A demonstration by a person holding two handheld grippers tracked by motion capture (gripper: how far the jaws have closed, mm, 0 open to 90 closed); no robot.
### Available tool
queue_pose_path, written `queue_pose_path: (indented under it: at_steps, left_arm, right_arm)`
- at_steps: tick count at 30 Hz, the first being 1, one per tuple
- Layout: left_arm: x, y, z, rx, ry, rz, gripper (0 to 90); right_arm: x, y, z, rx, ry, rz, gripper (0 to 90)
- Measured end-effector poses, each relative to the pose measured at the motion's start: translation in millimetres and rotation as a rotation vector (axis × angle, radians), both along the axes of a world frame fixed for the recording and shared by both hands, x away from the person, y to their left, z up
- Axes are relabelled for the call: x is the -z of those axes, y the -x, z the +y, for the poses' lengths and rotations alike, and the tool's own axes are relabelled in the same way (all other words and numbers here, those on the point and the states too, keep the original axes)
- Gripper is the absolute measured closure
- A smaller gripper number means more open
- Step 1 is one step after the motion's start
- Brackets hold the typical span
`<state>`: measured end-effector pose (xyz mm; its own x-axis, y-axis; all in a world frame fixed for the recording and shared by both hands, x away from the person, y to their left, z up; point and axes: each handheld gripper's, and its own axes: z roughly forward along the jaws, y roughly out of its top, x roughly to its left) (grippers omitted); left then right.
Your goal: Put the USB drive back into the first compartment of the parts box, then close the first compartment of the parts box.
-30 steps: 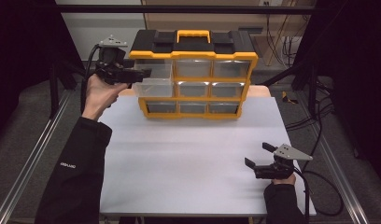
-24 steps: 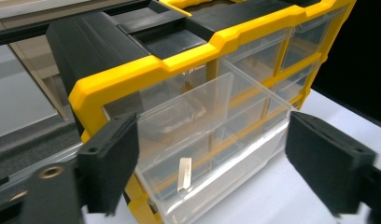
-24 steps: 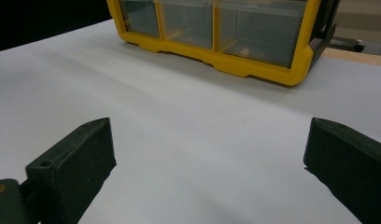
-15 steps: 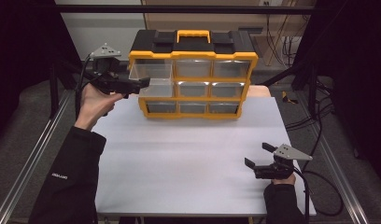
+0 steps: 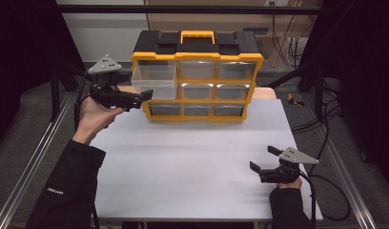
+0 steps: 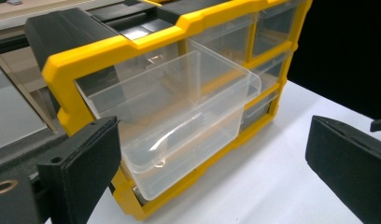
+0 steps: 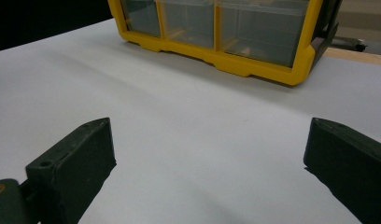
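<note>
Organizer (image 5: 197, 81) blocks the bench's (image 5: 192, 167) far edge. Its pulled-out clear drawer (image 5: 153, 76) projects over the left corner. Bench surface ahead of the organizer is open for passage.

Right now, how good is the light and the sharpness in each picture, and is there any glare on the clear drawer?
High view: soft, the table evenly lit, surroundings dark. Left gripper view: the pulled-out clear drawer is fairly sharp with small glints on its rim; the open left gripper has blurred near jaws. Right gripper view: the organizer is slightly soft, and the right gripper frames bare table without glare.
</note>
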<state>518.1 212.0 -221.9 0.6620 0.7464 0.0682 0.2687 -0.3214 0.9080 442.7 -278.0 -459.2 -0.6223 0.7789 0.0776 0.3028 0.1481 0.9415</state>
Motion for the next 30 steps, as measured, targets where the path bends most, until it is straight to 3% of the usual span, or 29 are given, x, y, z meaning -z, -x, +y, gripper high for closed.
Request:
queue_pose_path:
  at_steps: [18, 30]
  left_arm:
    - [22.7, 10.7, -0.3, 0.036, 0.011, -0.003, 2.8]
    - [29.4, 16.3, -7.8, 0.053, 0.012, -0.009, 3.4]
  right_arm:
    - [0.3, -0.2, 0.4, 0.001, 0.004, 0.002, 2.2]
    - [0.4, -0.3, 0.5, 0.000, 0.003, 0.003, 2.2]
